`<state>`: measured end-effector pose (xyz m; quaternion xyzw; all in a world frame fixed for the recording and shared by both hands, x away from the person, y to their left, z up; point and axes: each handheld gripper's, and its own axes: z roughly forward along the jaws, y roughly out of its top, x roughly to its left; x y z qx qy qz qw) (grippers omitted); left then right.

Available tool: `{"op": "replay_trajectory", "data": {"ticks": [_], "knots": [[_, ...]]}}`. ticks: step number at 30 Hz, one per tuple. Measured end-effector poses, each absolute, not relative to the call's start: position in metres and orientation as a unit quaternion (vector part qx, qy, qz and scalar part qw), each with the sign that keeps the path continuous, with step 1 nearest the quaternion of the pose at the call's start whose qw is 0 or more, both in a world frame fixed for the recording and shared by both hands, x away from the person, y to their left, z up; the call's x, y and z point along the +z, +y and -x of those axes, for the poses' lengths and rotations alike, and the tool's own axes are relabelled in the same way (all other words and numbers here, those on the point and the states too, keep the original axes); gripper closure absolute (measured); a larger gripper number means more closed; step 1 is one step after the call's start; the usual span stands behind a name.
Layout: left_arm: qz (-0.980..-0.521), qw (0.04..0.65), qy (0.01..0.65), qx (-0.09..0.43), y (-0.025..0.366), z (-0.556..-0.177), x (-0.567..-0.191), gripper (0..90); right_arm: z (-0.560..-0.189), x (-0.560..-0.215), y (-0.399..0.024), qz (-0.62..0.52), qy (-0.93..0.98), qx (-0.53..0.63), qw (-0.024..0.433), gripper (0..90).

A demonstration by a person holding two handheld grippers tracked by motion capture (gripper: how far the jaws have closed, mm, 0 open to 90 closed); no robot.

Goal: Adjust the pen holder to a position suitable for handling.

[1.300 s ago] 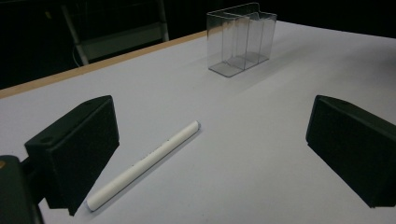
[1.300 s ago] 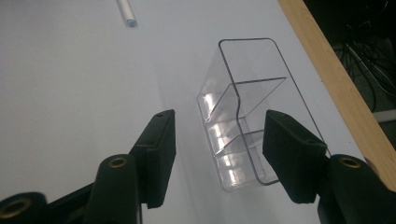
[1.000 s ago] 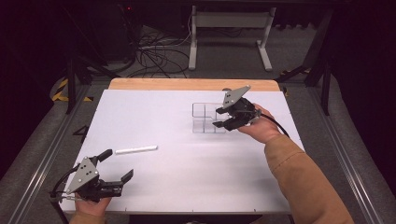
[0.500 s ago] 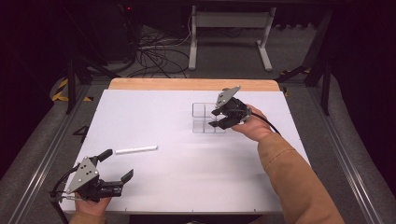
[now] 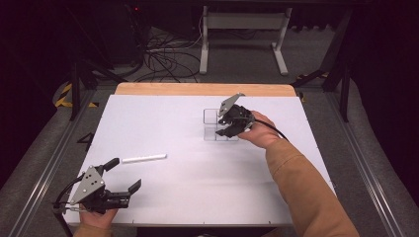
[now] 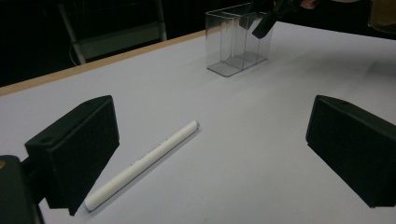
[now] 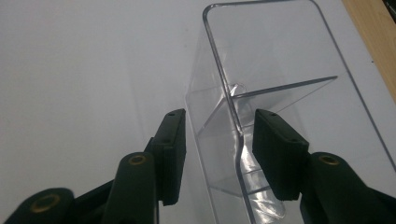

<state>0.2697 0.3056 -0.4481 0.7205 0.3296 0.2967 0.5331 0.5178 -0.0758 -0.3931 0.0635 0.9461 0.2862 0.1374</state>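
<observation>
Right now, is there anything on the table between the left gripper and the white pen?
Nothing visible does. The white pen lies on bare table just ahead of the open left gripper; the clear organizer stands farther off.

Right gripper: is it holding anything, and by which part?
Nothing gripped yet. The right gripper is open, its fingers straddling one wall of the clear box, near the rim.
</observation>
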Motion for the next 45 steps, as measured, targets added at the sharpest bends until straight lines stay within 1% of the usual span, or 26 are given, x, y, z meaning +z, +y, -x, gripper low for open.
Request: {"op": "replay_trajectory", "data": {"ticks": [3,9,16,21,24,26,29,30,36,40,45], "knots": [[-0.720,0.534,0.330,0.296,0.306,-0.270,-0.448,3.3,-0.518,-0.397,-0.071,-0.065,0.947,0.277,0.146,56.2],[-0.720,0.535,0.330,0.296,0.306,-0.270,-0.448,3.3,-0.520,-0.405,-0.067,-0.069,0.953,0.253,0.151,61.7],[-0.721,0.532,0.329,0.296,0.306,-0.270,-0.448,3.3,-0.520,-0.409,-0.064,-0.069,0.954,0.240,0.165,68.5],[-0.720,0.534,0.331,0.295,0.306,-0.270,-0.448,3.3,-0.517,-0.408,-0.064,-0.060,0.955,0.236,0.170,74.0],[-0.720,0.534,0.330,0.296,0.306,-0.270,-0.448,3.3,-0.516,-0.407,-0.065,-0.049,0.958,0.233,0.163,76.7],[-0.720,0.535,0.331,0.294,0.306,-0.270,-0.449,3.4,-0.513,-0.407,-0.064,-0.042,0.957,0.232,0.168,79.7],[-0.719,0.535,0.331,0.294,0.306,-0.270,-0.449,3.4,-0.509,-0.405,-0.064,-0.028,0.961,0.229,0.151,87.0],[-0.719,0.535,0.331,0.294,0.306,-0.270,-0.449,3.4,-0.507,-0.404,-0.064,-0.030,0.962,0.229,0.145,87.8],[-0.720,0.535,0.331,0.292,0.305,-0.270,-0.449,3.4,-0.497,-0.393,-0.063,-0.017,0.958,0.253,0.136,88.0],[-0.720,0.535,0.332,0.291,0.305,-0.270,-0.449,3.4,-0.485,-0.385,-0.060,0.003,0.957,0.264,0.118,88.0],[-0.720,0.535,0.331,0.292,0.305,-0.270,-0.449,3.4,-0.470,-0.387,-0.050,0.020,0.962,0.257,0.095,87.8]]}}
